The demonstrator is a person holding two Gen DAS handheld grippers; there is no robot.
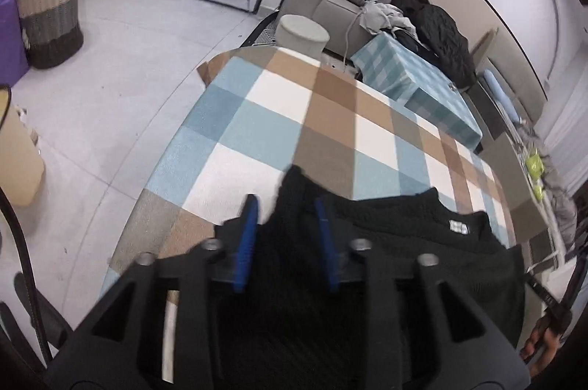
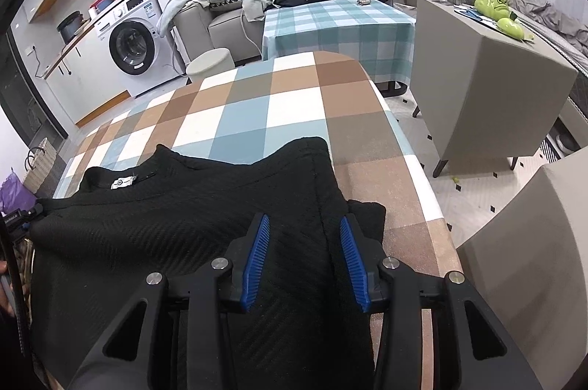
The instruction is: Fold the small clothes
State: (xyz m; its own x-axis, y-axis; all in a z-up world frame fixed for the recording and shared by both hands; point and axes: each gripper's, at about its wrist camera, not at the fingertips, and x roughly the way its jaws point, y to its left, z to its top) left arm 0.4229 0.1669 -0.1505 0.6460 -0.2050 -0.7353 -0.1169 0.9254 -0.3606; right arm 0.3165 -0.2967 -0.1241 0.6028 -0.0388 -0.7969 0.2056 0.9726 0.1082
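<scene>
On the checked table [image 2: 294, 103], a black top [image 2: 183, 213] lies between both part-open grippers (neither pinching): left gripper [image 1: 286, 206], right gripper [image 2: 303, 224].

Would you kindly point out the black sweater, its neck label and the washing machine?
black sweater [image 2: 154, 232]: right wrist view, on its knitted front.
neck label [image 2: 122, 183]: right wrist view, middle of the white tag.
washing machine [image 2: 130, 50]: right wrist view, on the round door.

Checked tabletop [image 2: 235, 118] beyond black sweater [image 2: 183, 224] lies bare; round stool [image 2: 209, 64] & grey cabinet [image 2: 488, 96] flank its far end.
</scene>
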